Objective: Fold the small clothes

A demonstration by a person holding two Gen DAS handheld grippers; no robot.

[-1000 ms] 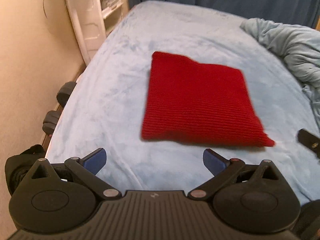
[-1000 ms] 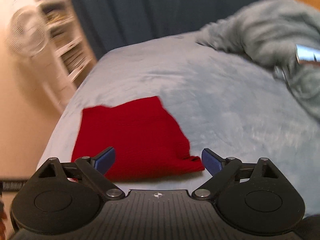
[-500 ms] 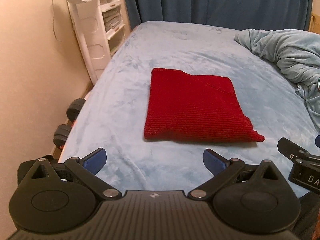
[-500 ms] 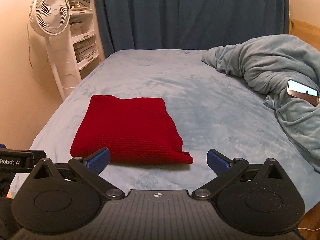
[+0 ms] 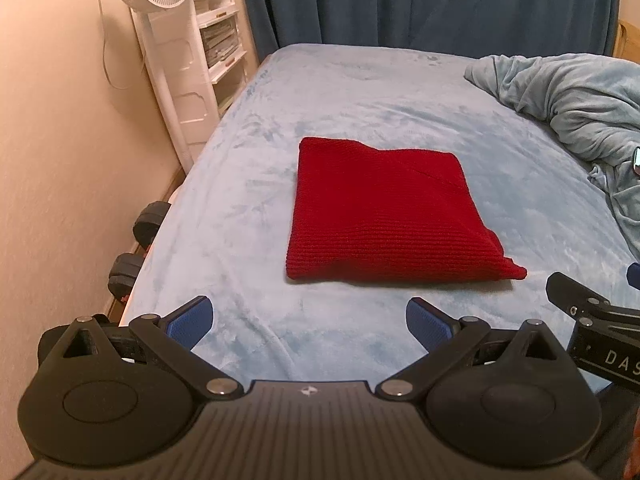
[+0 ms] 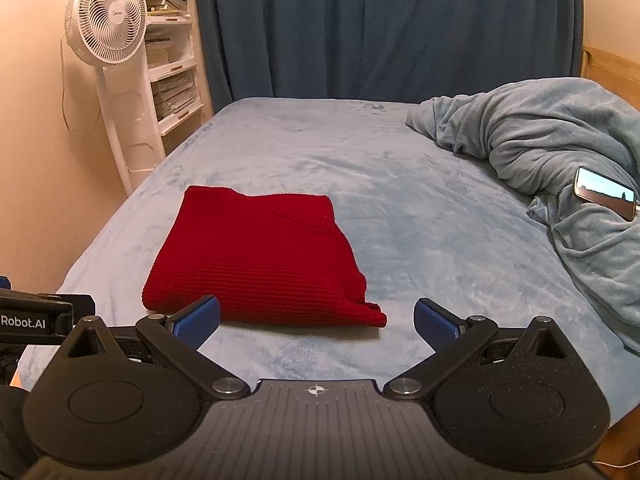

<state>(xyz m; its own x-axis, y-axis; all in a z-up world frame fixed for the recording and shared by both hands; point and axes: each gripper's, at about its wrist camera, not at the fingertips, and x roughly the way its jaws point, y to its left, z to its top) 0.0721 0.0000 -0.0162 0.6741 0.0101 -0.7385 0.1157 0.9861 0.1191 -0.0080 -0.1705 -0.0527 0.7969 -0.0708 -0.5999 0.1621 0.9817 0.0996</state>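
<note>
Bed [image 5: 248, 216] covered by a pale blue fleece sheet, dark blue curtain [image 6: 384, 28] behind it. Crumpled blue-grey blanket [image 6: 560, 152] heaped at the right, a smartphone [image 6: 606, 192] lying on it. White pedestal fan [image 6: 106, 20] and shelf unit [image 6: 172, 64] along the left wall. Folded red knit garment [image 5: 384, 216] flat on the sheet, near the front edge. Left gripper [image 5: 308, 322] and right gripper [image 6: 316, 318]: jaws wide apart, empty, short of the garment.

Fan [image 6: 106, 22], shelf [image 6: 172, 64], curtain [image 6: 380, 28], phone [image 6: 605, 193]
</note>
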